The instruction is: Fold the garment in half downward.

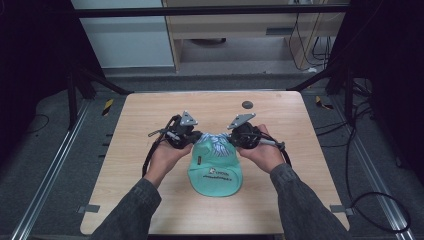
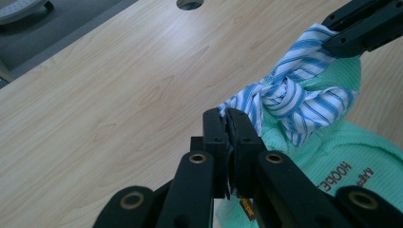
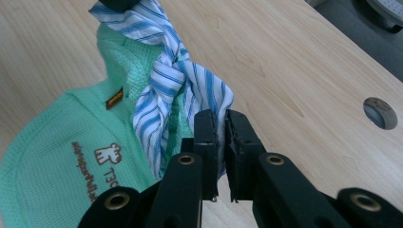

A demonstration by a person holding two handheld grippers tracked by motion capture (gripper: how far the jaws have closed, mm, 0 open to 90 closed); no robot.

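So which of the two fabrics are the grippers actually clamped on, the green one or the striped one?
The blue-and-white striped cloth. The left gripper and right gripper each pinch an end of it; the green waffle-knit piece with printed lettering lies flat on the table beneath.

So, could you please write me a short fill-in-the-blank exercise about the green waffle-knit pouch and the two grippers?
1. The mint-green waffle-knit pouch lies on the light ____ table.
2. Its blue-and-white striped cloth ties are twisted into a ____.
3. The left gripper and the right gripper are each ____ on a tie end.

Missing words: wooden; knot; shut
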